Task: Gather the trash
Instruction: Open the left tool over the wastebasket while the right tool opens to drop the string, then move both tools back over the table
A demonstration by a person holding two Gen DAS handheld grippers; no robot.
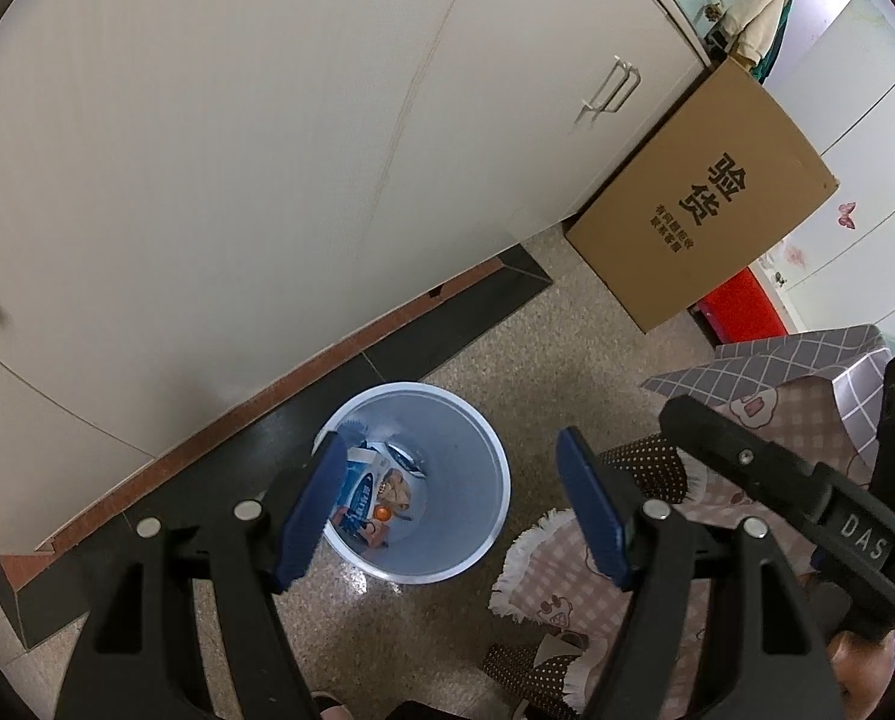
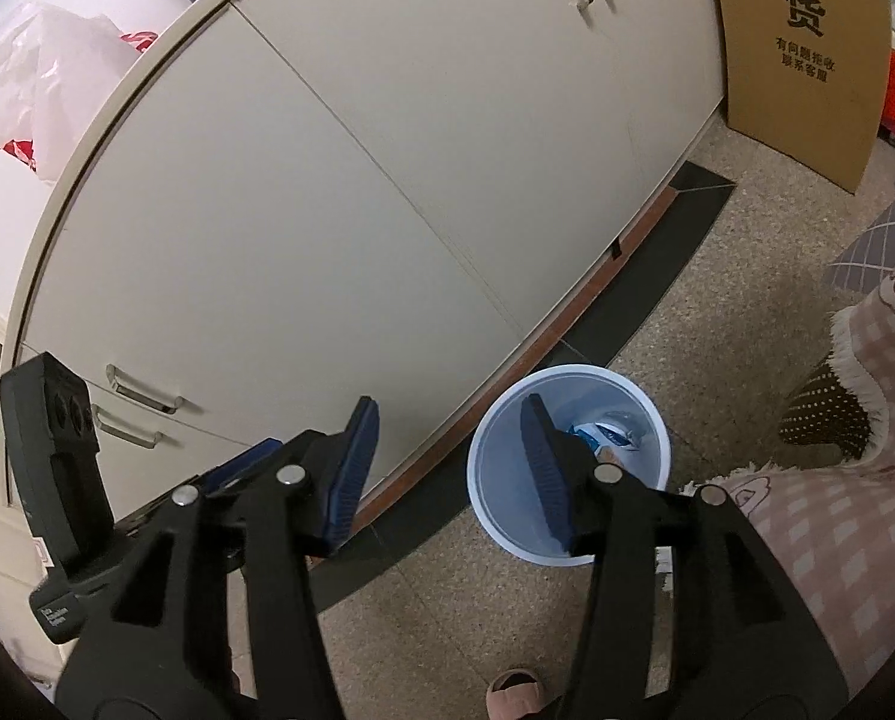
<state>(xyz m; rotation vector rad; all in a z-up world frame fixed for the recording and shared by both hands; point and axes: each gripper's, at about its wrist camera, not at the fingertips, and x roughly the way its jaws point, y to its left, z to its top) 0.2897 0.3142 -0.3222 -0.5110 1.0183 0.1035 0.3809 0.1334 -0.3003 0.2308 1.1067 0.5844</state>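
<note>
The left gripper (image 1: 447, 504) is hanging wide open and empty above the white trash bin (image 1: 477, 468), which is sitting on the speckled floor (image 1: 423, 648) holding wrappers (image 1: 369, 492). The right gripper (image 2: 447, 468) is gaping empty too, its right finger over the bin.

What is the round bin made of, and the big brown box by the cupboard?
The bin looks like smooth, pale blue plastic: thin, even walls with a soft sheen and a rolled rim. The box looks like matte brown cardboard: flat panels, a sharp folded edge and black print. Neither can be confirmed by sight alone.
</note>
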